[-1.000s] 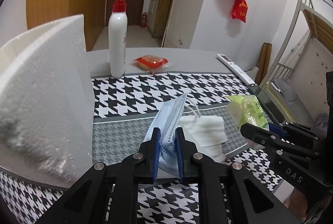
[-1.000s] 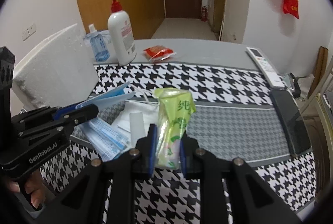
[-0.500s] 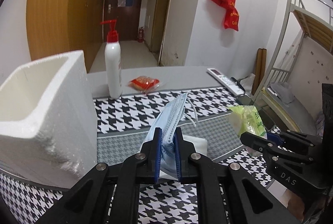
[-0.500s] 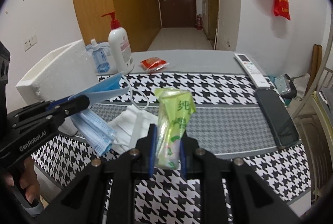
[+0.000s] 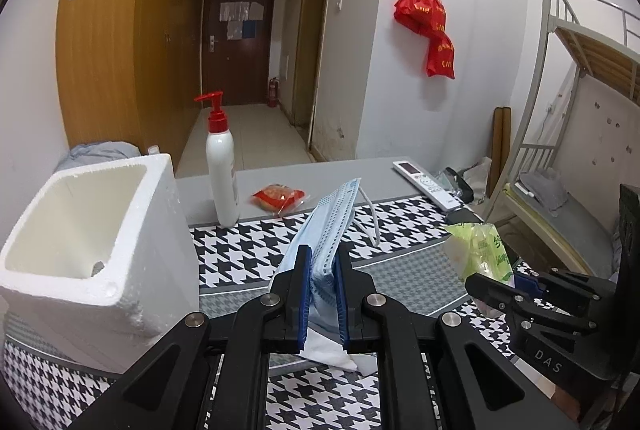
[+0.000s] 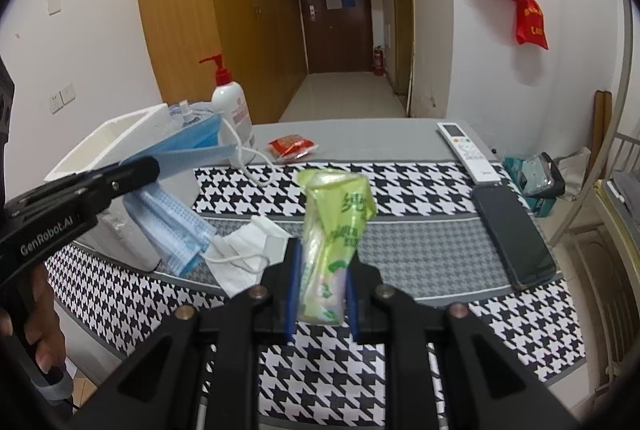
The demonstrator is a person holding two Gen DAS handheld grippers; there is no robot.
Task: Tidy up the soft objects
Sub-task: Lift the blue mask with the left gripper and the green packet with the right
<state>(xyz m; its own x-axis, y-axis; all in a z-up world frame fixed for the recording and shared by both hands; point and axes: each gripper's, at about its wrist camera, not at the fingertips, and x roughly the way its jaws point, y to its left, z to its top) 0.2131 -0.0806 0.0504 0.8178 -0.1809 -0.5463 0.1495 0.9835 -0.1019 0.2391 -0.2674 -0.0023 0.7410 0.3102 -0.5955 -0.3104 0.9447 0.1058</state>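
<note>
The left tool point(image 5: 323, 294) grips a blue face mask point(image 5: 334, 226), lifted above the tabletop point(image 5: 404, 270) beside the foam box point(image 5: 86, 258); the right tool point(image 6: 320, 288) clamps a green tissue pack point(image 6: 334, 226), raised over white masks point(image 6: 250, 250).

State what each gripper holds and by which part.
Left gripper: blue face masks, pinched near their lower end. Right gripper: green tissue pack, pinched at its lower end.

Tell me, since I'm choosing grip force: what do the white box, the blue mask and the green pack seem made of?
White box: likely expanded foam, matte, with a crumbly, beaded rim.
Blue mask: probably nonwoven fabric, pleated and limp, with white elastic loops.
Green pack: thin glossy plastic film, crinkled and translucent, apparently over soft tissues.
</note>
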